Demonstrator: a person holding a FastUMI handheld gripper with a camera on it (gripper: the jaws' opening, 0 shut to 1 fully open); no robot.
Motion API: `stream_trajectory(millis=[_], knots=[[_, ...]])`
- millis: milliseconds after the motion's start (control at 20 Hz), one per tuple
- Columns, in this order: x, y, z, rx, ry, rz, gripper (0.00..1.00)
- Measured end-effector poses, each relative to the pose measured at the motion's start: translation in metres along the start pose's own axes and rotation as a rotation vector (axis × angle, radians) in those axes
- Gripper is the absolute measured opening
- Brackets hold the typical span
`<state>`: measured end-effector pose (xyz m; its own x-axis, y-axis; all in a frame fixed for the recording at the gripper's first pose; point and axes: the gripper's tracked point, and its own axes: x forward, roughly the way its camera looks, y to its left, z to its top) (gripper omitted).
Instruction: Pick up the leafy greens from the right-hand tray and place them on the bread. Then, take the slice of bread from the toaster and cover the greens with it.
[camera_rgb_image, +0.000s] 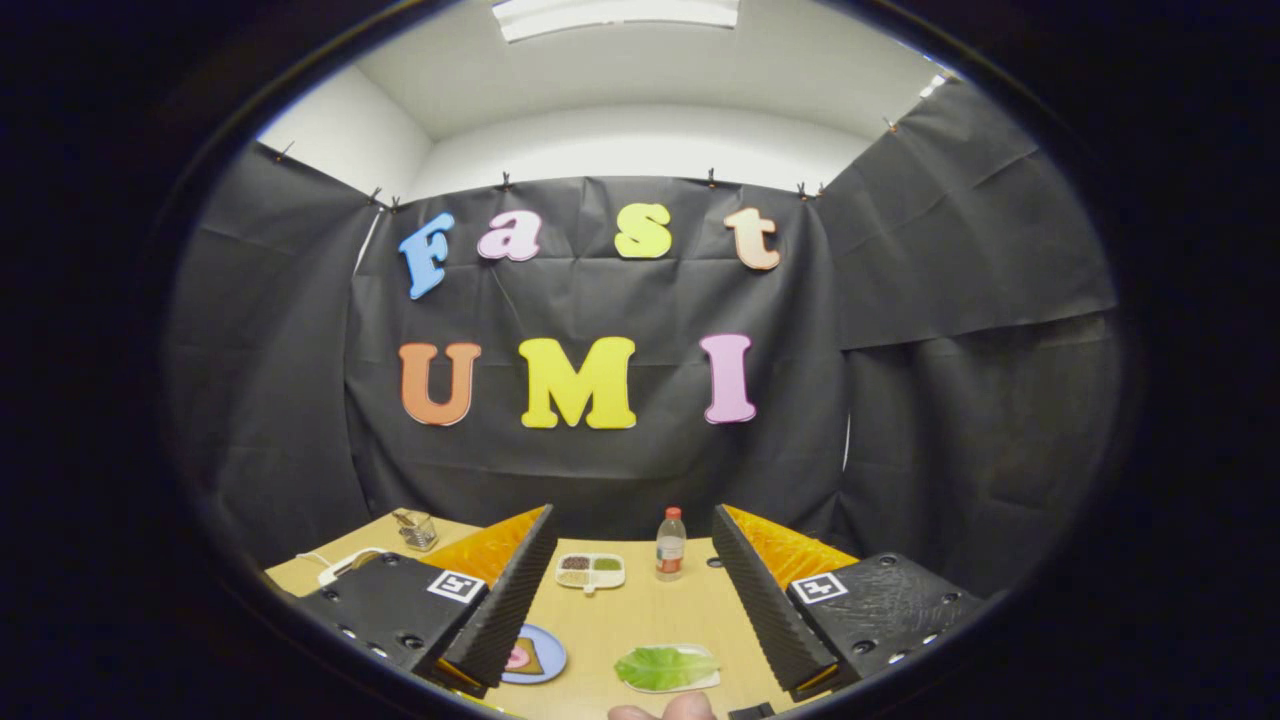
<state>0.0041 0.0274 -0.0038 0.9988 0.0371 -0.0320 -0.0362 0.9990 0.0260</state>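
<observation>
wooden table (640, 625) | on it: small sectioned dish (590, 571), bottle (670, 545), glass jar (417, 530), blue plate (545, 660) w/ bread, white tray (700, 682) w/ leafy greens (665, 667), white cable (335, 565)

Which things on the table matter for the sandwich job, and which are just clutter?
For the job:
- green leafy greens on a white tray, between the open gripper fingers
- brown bread slice on a blue round plate

Lying about:
- divided white condiment dish
- small red-capped bottle
- clear glass cup
</observation>
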Motion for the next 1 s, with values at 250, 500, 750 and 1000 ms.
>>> stream_trajectory(millis=[250,500,750,1000], knots=[[0.001,-0.001,-0.008,-0.001,0.023,0.009,0.95],[0.005,-0.012,-0.023,-0.005,0.065,0.018,0.95],[0.016,-0.023,-0.052,-0.011,0.125,0.02,0.95],[0.036,-0.027,-0.109,-0.022,0.238,0.06,0.95]])
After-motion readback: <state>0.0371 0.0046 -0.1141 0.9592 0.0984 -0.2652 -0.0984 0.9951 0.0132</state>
